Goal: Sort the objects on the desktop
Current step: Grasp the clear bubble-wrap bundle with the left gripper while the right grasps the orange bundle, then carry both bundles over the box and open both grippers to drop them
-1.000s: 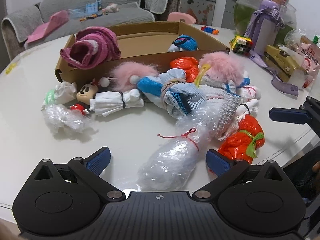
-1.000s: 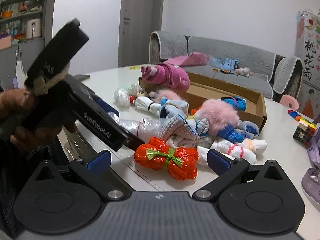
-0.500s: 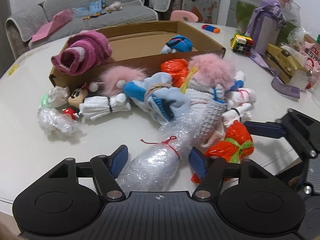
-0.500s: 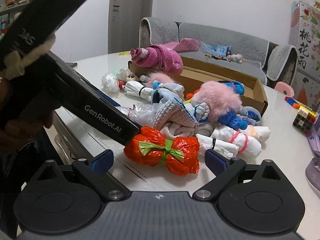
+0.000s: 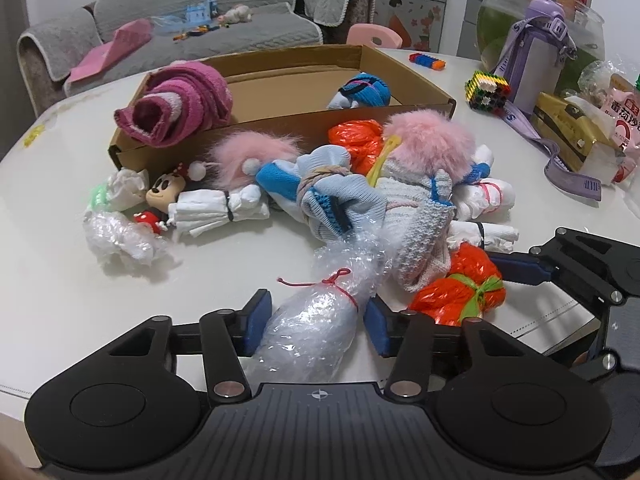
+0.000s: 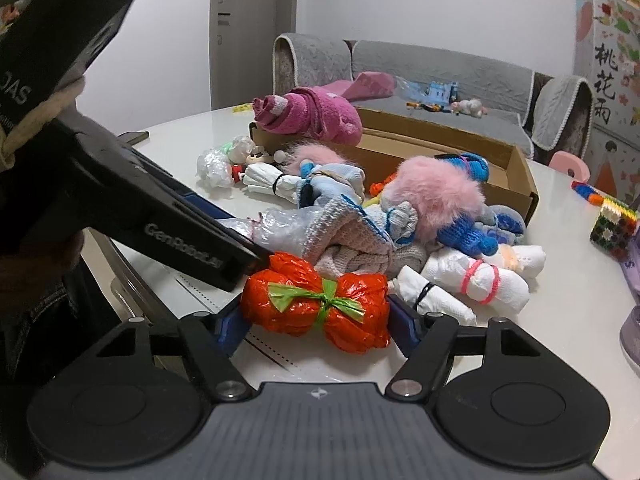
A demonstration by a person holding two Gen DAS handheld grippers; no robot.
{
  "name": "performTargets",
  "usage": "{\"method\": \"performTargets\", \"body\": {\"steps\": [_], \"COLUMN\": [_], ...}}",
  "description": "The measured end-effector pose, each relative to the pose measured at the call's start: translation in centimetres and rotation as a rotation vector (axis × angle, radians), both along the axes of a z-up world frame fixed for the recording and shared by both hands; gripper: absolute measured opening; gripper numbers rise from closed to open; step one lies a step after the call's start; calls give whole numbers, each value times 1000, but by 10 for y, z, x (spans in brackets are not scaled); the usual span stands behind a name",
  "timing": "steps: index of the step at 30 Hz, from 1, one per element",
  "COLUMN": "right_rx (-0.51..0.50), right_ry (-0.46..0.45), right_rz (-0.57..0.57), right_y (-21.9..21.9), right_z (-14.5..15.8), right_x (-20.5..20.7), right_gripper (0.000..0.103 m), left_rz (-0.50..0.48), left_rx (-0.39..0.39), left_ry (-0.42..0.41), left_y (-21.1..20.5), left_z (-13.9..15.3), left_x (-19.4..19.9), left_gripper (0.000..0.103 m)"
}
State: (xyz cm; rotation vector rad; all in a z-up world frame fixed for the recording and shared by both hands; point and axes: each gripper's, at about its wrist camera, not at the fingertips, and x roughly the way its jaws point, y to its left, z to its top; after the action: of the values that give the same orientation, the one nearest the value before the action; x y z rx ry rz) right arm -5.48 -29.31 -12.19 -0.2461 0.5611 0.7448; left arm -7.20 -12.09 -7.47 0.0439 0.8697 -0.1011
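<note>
Bubble-wrap bundle (image 5: 316, 324), tied with red string, is lying at the near edge of the white table (image 5: 60, 264), its far end tucked under the knit pile; the left gripper (image 5: 316, 322) is straddling its fat end, jaws just closing in, with the blue pads (image 5: 256, 316) appearing to press on the wrap, the left one more plainly than the right. Just beside it, the orange bag bundle (image 6: 316, 306) with the green tie is sitting between the right gripper (image 6: 316, 320) fingers, which have also just been closing and are now touching both ends of the bag. So both hands are working the grasp step at once, nothing lifted yet. The cardboard box (image 5: 280, 128) behind the heap is already holding a magenta towel roll (image 5: 176, 104) and a blue sock ball (image 5: 364, 90), so it's probably the drop target. Next move: finish squeezing, then lift straight up. The bubble wrap is running under the grey knit sock (image 5: 420, 232), so it may be dragging that along; it's soft and slippery, needs a firm pinch. The two grippers are crowding each other, so staggering the lifts looks safer.
</note>
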Motion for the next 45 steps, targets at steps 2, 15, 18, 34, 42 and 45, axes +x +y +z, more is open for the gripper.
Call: {"method": "performTargets", "body": {"steps": [2,15,18,34,42,45], "right_rx": [-2,93,113,223,233,217], "right_ry": [-2,-14,-24,-57,-146,-137], "right_rz": [-8,-69,-80,-123,-132,-135], "right_y": [-1,-17,-21,-44,-45,-39], "right_z": [0,12,15,53,116,124], "right_x": [0,8,8,35,86,117], "right_gripper": [66,63,63,63,63,63], "left_rz": [3,60,79,89,81,83], "left_rx": [-2,-18,-12,1,28,34], "left_ry": [3,-16,-33,-112,-147,-149], "left_y": [2,23,28,32,31,27], "left_z": [1,19,31,80,118,127], "left_x": [-1,-8,-6,21,78,108], "left_gripper": [51,48,48,48,48,48]}}
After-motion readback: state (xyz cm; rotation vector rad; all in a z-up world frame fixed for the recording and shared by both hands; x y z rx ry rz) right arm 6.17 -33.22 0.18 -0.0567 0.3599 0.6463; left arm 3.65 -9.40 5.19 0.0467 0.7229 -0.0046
